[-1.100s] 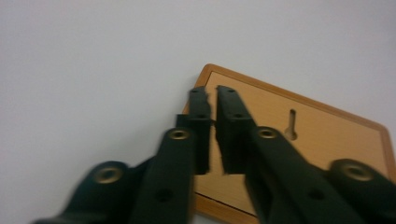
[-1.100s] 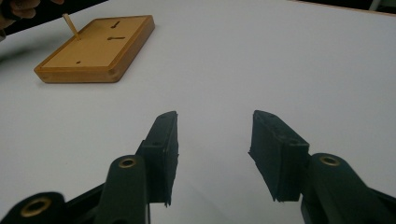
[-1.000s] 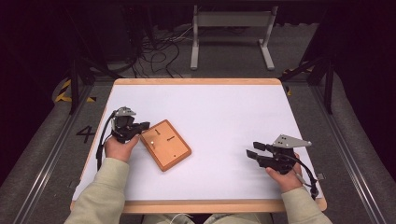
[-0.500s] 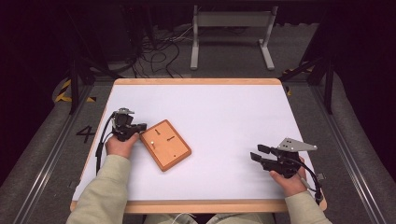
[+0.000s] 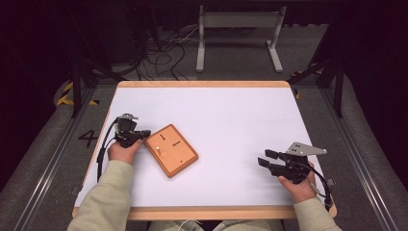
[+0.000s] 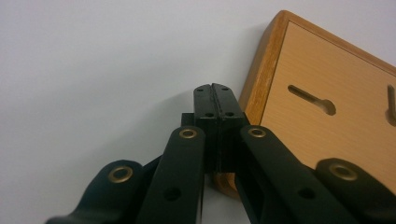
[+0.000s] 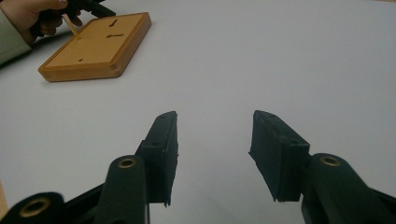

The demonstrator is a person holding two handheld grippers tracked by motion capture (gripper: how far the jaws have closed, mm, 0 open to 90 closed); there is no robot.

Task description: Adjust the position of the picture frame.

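Nearest the person, the right gripper (image 5: 266, 158) hovers low over the bare white table (image 5: 231, 110) at the near right, its jaws spread wide with nothing between them, well apart from the work; in the right gripper view its own jaws frame blank tabletop. Farther in and to the left lies the wooden board (image 5: 171, 149), flat on the table and turned at an angle, its top showing keyhole-shaped slots (image 6: 311, 99) and a few small holes. The left gripper (image 6: 213, 89) sits at the board's left corner with its jaws pressed together, just beside or touching the raised rim. From the right gripper view a thin wooden peg (image 7: 71, 25) stands slanted at that corner, its foot on the board, though whether the jaws actually pinch it is hard to tell from here. By the look of it the peg is only being set into its hole; the other holes stand empty, so most of the fitting appears left to do.
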